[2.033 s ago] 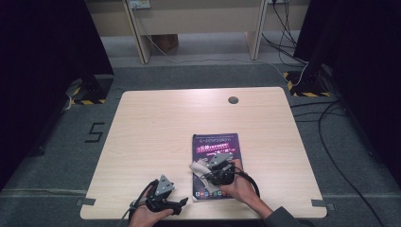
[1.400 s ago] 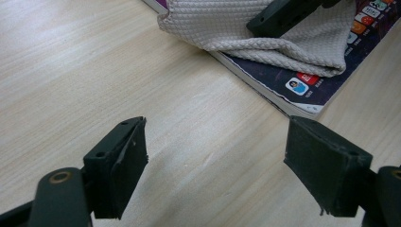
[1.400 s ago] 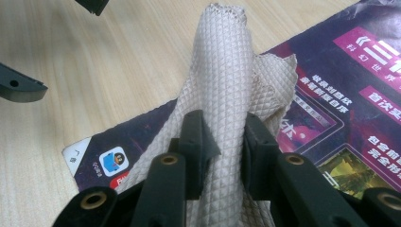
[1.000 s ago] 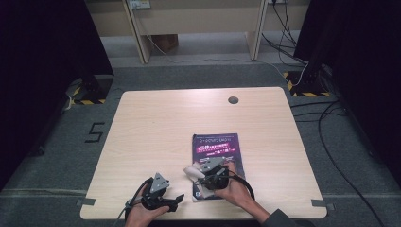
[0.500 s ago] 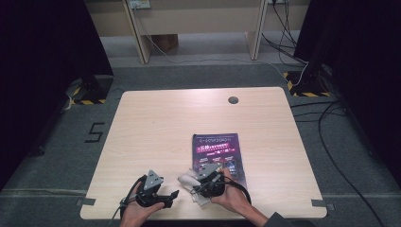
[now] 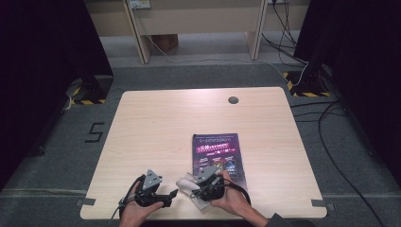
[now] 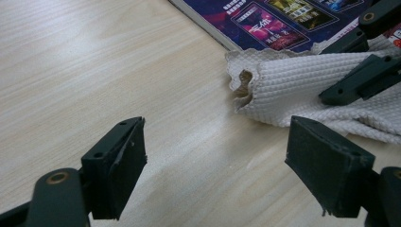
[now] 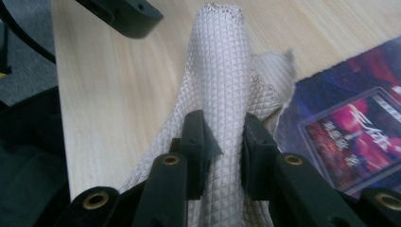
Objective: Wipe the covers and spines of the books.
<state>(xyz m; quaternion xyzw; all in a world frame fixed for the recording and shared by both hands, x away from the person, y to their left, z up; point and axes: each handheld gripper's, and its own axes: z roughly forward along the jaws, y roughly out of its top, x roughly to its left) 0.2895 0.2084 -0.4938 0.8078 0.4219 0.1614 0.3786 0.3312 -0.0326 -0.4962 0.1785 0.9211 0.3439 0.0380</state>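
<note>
So the right gripper point(image 8: 222, 137) is pinching a bunched fold of the white cloth point(image 8: 222, 80) at the table's point(image 6: 156, 127) near edge, partly over the purple booklet point(image 6: 217, 151). Left gripper point(image 7: 215, 161) gapes wide, empty, just left of it. The cloth's near end is hidden by the hands.

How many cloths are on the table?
1. The white cloth lies near the table's front edge, beside the magazine, pinched in the right gripper.

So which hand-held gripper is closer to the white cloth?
Right. The right hand-held gripper is clamped on the white cloth, pinching a fold. The left hand-held gripper sits open just beside it on the table, not touching.
</note>
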